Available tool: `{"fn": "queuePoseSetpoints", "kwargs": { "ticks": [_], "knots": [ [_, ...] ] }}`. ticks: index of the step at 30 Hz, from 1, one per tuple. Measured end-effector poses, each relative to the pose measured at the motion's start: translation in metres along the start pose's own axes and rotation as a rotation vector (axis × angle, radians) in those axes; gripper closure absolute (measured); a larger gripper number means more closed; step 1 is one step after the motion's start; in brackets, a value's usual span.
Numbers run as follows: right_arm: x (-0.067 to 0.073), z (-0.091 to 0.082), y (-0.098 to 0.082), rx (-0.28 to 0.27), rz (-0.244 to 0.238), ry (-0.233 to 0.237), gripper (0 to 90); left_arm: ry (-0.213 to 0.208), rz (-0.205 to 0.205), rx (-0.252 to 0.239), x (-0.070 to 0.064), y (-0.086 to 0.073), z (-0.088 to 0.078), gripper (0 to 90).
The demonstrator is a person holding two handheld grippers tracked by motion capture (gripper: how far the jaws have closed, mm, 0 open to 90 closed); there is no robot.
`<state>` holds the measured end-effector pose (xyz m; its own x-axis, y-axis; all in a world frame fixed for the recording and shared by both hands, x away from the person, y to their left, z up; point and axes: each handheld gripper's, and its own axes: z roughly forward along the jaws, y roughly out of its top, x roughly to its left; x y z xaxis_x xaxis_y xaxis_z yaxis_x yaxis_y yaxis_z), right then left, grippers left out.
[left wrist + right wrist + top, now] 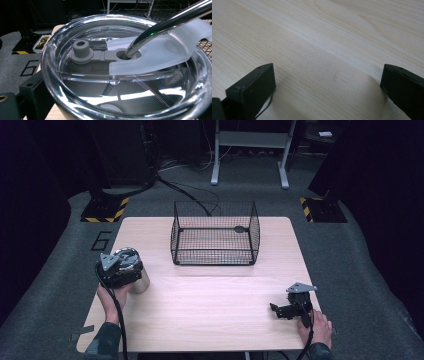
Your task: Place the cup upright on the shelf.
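Steel tumbler [139, 281], clear round lid [125, 75]

left gripper [131, 270] raised at the near left, jaws hidden, right gripper [276, 309] low, jaws wide apart

High view: from above the table's [210, 300] near edge, facing forward and down, far off.
Left gripper view: very near over a tumbler's clear lid [125, 75], by the table's left edge.
Right gripper view: close above bare tabletop, near the right corner; both share the high view's table.
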<state>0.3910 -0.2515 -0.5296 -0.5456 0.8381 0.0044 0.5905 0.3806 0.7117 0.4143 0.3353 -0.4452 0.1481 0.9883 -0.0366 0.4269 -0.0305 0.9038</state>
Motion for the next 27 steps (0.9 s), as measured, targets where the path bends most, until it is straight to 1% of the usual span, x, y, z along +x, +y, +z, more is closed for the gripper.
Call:
{"fn": "queuePoseSetpoints", "kwargs": {
  "ticks": [2,3,4,5,9,10,13,16,17,18,19,20,21,22,27],
  "knots": [
    [0.0,0.0,0.0,0.0,0.0,0.0,0.0,-0.003,0.002,0.001,0.0,0.0,0.0,3.7],
    [0.0,0.0,0.0,0.0,0.0,0.0,0.0,-0.002,-0.004,-0.005,0.0,0.0,0.0,3.9],
    [0.0,0.0,0.0,0.0,0.0,0.0,0.0,-0.008,0.004,0.003,0.001,0.001,-0.001,4.0],
    [0.0,0.0,0.0,0.0,0.0,0.0,0.0,-0.01,-0.004,-0.004,0.002,0.0,0.0,4.0],
    [0.0,0.0,0.0,0.0,0.0,0.0,0.0,-0.027,0.009,0.007,0.004,0.001,-0.001,4.1],
    [0.0,0.0,0.0,0.0,0.001,0.0,0.0,-0.038,-0.003,0.0,0.004,0.001,-0.002,4.1],
    [0.0,0.0,0.0,0.0,0.0,0.0,0.0,-0.044,-0.005,-0.007,0.005,0.001,-0.005,4.1],
    [0.0,0.0,0.0,0.0,0.0,0.001,0.0,-0.056,0.014,-0.008,0.005,0.004,-0.011,4.1],
    [0.0,0.0,0.0,0.0,0.0,0.001,0.0,-0.056,0.014,-0.008,0.005,0.004,-0.011,4.1],
    [0.0,0.0,0.0,0.0,0.0,0.0,0.0,-0.067,0.027,-0.008,0.003,0.007,-0.012,4.1],
    [0.0,0.0,0.0,0.0,0.0,0.0,0.0,-0.067,0.027,-0.008,0.003,0.007,-0.012,4.1],
    [0.0,0.0,0.0,-0.001,0.0,0.001,0.0,-0.078,0.043,-0.002,0.001,0.01,-0.013,4.1],
    [0.0,0.0,0.0,-0.001,0.0,0.001,0.0,-0.078,0.043,-0.002,0.001,0.01,-0.013,4.1],
    [0.0,0.0,0.0,0.0,0.0,0.001,0.0,-0.08,0.056,0.0,0.0,0.011,-0.014,4.1],
    [0.0,0.0,0.0,0.0,0.0,0.0,0.0,-0.094,0.063,-0.013,-0.006,0.015,-0.018,4.1]
  ]
}}
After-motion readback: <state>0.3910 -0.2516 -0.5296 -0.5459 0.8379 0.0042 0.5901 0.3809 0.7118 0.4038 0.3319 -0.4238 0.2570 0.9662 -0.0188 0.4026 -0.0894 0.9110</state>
